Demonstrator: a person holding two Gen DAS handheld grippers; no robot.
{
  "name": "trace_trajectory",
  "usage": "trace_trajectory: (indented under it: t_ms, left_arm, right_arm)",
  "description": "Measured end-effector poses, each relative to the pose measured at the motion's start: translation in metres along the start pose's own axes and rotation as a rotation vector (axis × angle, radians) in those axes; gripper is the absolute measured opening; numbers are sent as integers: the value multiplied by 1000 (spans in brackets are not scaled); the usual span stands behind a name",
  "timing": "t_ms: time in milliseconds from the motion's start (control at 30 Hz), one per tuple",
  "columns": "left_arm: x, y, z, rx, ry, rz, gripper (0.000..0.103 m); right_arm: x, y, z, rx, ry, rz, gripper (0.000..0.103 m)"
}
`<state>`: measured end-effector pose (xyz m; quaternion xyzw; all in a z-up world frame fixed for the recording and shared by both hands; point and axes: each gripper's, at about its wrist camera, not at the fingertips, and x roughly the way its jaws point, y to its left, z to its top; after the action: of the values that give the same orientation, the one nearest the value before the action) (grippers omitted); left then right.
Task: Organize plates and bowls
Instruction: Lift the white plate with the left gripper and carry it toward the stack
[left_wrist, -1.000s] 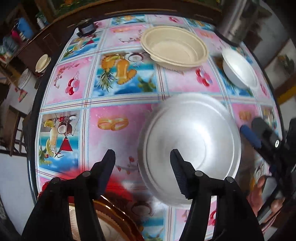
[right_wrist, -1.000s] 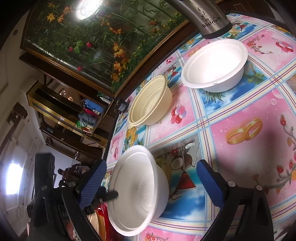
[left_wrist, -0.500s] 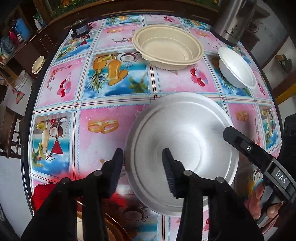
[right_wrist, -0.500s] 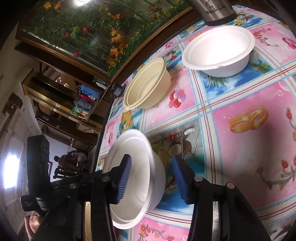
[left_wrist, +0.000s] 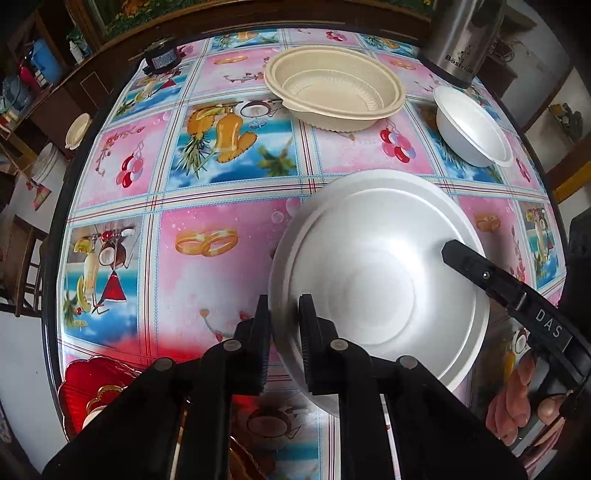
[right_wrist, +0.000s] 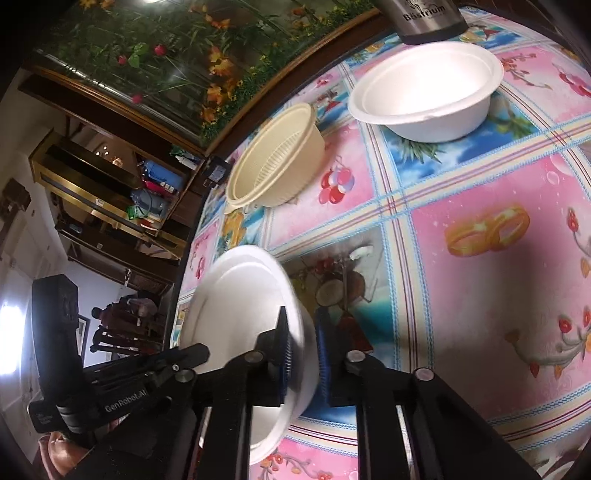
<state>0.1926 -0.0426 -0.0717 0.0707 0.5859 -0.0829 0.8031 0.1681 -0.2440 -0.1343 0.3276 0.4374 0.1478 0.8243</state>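
A large white foam bowl sits on the patterned tablecloth. My left gripper is shut on its near-left rim. My right gripper is shut on the opposite rim of the same bowl; its finger shows at the bowl's right edge in the left wrist view. A cream ribbed bowl stands at the back middle and also shows in the right wrist view. A smaller white bowl stands at the back right and also shows in the right wrist view.
A steel flask stands at the table's back right, behind the small white bowl. A red-and-gold plate lies at the front left edge. A small black device sits at the back left. The round table edge curves on the left.
Both grippers have closed from wide open onto opposite rims of the large white bowl. The bowl now looks tilted and slightly blurred at the pinched rims.
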Motion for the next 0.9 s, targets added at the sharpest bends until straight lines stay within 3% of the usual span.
trace_trajectory:
  t_ms: [233, 500, 900]
  left_arm:
    - [-8, -11, -5, 40, -42, 29, 12]
    - [-19, -12, -18, 55, -106, 53, 12]
    - [-60, -18, -41, 124, -304, 141, 12]
  right_arm:
    - [-2, 0, -1, -19, -31, -40, 7]
    - [-7, 5, -6, -48, -63, -27, 8]
    - [-29, 21, -14, -116, -158, 59, 8]
